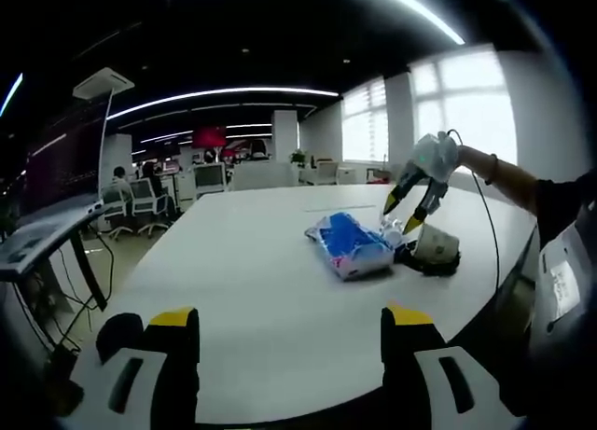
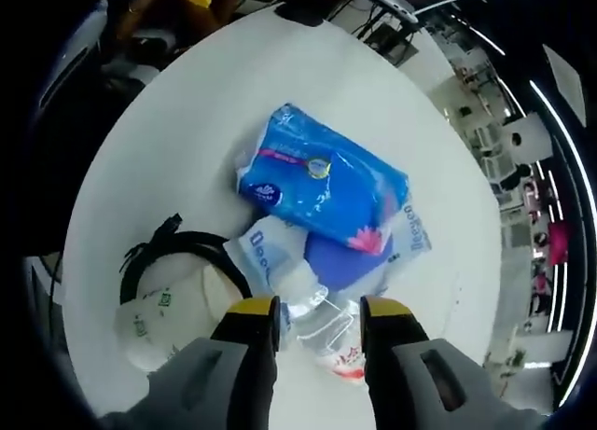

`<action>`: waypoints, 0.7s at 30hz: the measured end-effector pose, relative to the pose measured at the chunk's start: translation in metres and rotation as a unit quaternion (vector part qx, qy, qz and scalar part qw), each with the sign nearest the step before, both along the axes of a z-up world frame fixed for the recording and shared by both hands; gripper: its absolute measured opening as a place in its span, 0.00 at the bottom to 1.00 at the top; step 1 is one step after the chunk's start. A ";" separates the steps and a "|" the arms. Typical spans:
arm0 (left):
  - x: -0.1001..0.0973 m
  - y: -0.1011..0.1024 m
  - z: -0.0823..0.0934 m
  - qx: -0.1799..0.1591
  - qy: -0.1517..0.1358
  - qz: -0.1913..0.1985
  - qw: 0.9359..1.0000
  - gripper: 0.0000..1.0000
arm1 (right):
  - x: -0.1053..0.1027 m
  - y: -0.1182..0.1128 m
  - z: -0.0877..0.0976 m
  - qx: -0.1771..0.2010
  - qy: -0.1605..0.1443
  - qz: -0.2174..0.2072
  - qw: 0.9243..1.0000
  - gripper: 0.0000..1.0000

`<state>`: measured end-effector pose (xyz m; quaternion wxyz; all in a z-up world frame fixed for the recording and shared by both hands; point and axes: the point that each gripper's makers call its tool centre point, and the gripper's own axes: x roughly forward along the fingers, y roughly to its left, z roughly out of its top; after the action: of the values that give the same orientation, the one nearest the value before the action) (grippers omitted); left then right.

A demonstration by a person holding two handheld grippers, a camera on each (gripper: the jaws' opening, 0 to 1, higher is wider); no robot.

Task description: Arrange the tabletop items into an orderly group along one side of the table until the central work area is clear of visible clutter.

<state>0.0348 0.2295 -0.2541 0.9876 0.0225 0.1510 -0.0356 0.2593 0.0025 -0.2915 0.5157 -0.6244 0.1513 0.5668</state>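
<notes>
The left gripper (image 1: 289, 325) is hovering with jaws spread wide and empty over the white round table (image 1: 242, 290). The right gripper (image 2: 319, 311) is hanging parted above a clear plastic bottle (image 2: 322, 332), gripping nothing, beside the blue plastic tissue pack (image 2: 326, 187), a coiled black cable (image 2: 177, 253) and a white paper cup (image 2: 173, 309) near the table's edge.

Right tongs (image 2: 317, 320) apart above clear bottle (image 2: 322, 323); blue tissue pack (image 2: 326, 187), black cable coil (image 2: 177, 253) on white counter (image 2: 187, 122).

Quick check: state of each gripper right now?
Left gripper: open, holding nothing, over the white table.
Right gripper: open, jaws either side of a clear plastic bottle, not clamped on it.
</notes>
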 end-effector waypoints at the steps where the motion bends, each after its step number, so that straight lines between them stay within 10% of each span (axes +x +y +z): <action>1: 0.000 0.000 0.000 -0.001 0.000 -0.001 1.000 0.79 | 0.000 -0.001 -0.001 -0.007 -0.004 0.005 1.000 0.31; 21: -0.004 0.001 0.001 -0.012 -0.007 0.005 1.000 0.79 | -0.002 0.002 -0.016 -0.066 0.012 0.057 0.996 0.24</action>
<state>0.0312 0.2308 -0.2532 0.9891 0.0098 0.1433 -0.0327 0.2574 0.0047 -0.3078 0.4385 -0.6578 0.1586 0.5914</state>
